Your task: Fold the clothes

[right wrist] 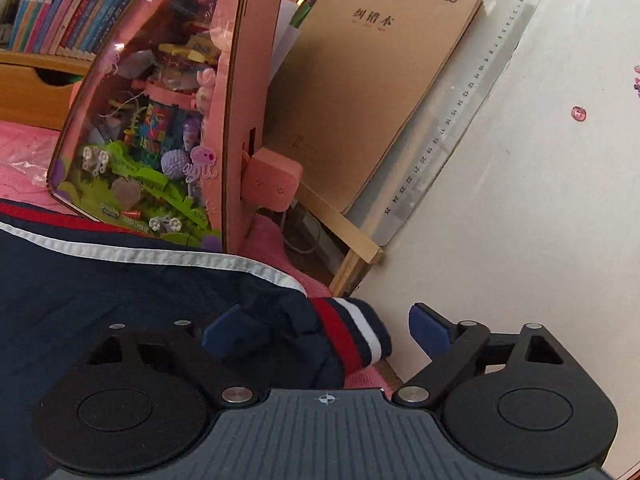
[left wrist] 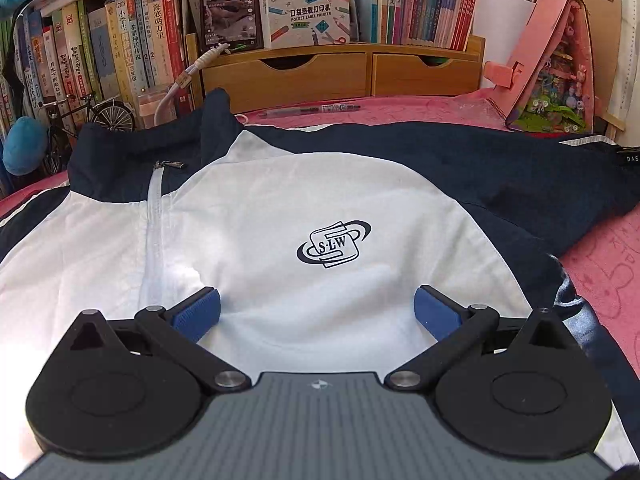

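A white and navy zip jacket (left wrist: 304, 208) with an S·L·W logo lies spread front-up on the pink table cover (left wrist: 600, 264). Its navy sleeve (left wrist: 500, 176) stretches to the right. My left gripper (left wrist: 316, 312) is open above the white chest, touching nothing. In the right wrist view the navy sleeve (right wrist: 120, 292) ends in a red, white and navy striped cuff (right wrist: 352, 336). My right gripper (right wrist: 316, 332) is open with the cuff lying between its blue fingers; the left finger (right wrist: 224, 332) is partly behind the fabric.
A bookshelf with books (left wrist: 100, 56), wooden drawers (left wrist: 328, 68) and a pen (left wrist: 316, 110) stand behind the jacket. A pink toy box (right wrist: 168, 120), a brown notebook (right wrist: 360, 92), a ruler (right wrist: 452, 120) and a white wall (right wrist: 540, 200) lie by the cuff.
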